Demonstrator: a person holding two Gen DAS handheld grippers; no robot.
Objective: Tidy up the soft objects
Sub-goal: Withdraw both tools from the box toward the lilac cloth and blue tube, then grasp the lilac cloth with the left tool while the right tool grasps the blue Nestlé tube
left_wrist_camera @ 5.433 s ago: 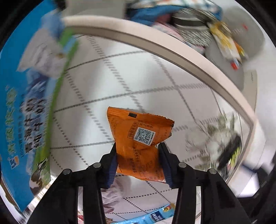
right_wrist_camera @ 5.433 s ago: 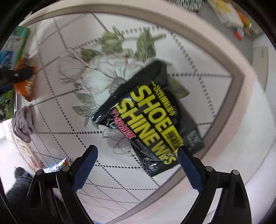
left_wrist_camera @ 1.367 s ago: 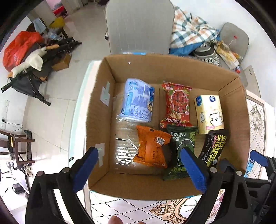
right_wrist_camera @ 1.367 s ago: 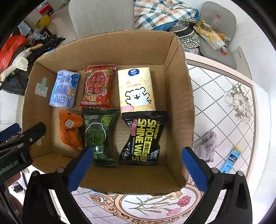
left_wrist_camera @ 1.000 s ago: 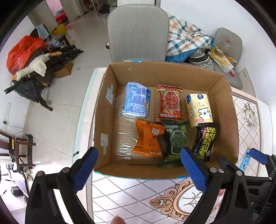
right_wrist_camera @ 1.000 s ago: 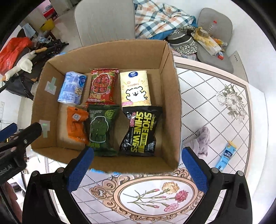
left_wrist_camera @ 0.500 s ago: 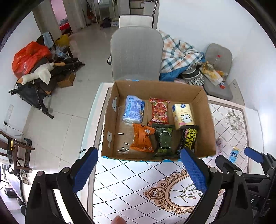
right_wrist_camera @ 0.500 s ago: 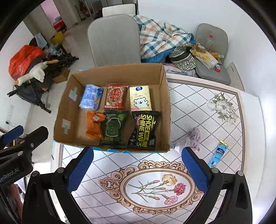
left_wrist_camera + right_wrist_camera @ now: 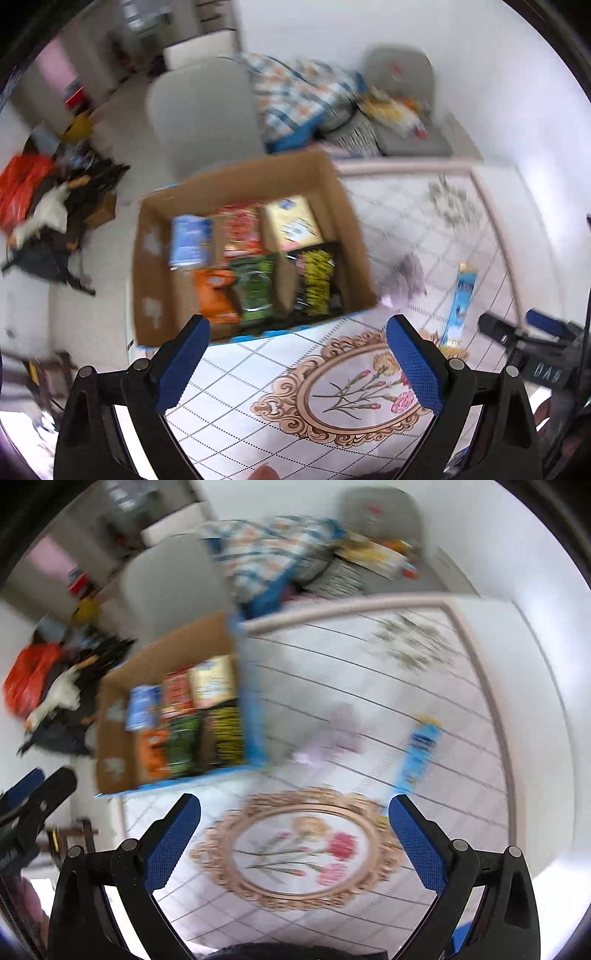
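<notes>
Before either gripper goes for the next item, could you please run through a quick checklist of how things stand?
1. Left gripper open and empty: ok.
2. Right gripper open and empty: ok.
3. Brown cardboard box holds six packets in two rows, free floor at its left: ok.
4. Crumpled lilac cloth outside the box, on the patterned tabletop to its right: not ok.
5. Long blue sachet also on the tabletop: not ok.
6. Sharp view for aiming: not ok, both views are motion-blurred.
</notes>
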